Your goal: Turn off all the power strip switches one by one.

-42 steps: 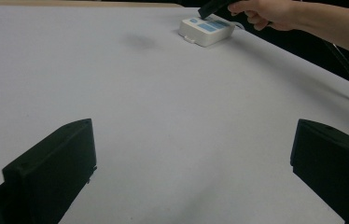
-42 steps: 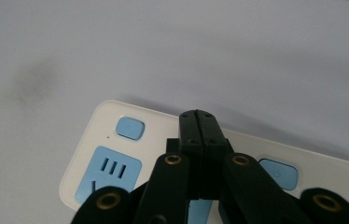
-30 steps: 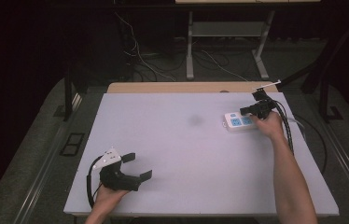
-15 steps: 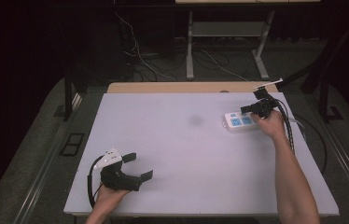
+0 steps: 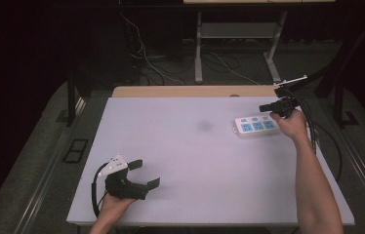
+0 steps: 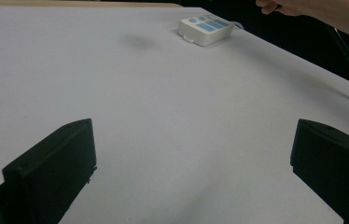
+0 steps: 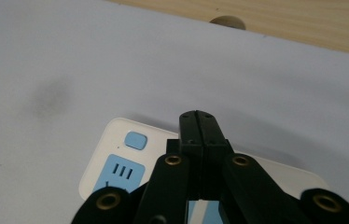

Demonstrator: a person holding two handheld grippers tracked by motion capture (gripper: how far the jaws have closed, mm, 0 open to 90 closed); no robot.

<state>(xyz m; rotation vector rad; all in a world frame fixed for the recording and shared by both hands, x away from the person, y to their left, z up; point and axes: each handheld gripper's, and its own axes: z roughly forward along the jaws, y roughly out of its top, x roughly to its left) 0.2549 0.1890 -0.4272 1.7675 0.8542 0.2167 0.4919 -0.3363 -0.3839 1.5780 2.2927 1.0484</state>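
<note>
1. We see a white power strip [image 5: 255,126] with blue sockets lying flat near the far right corner of the tabletop [image 5: 195,161].
2. Our right gripper [image 7: 199,122] hangs over the strip, jaws clenched together on nothing; we cannot tell if it touches.
3. Our left gripper [image 5: 145,174] rests near the front left edge, well apart from the strip, jaws spread wide.
4. A faint grey smudge [image 5: 203,125] lies left of the strip.

White power strip [image 5: 257,126] with blue sockets; pale grey table [image 5: 190,161]
</note>
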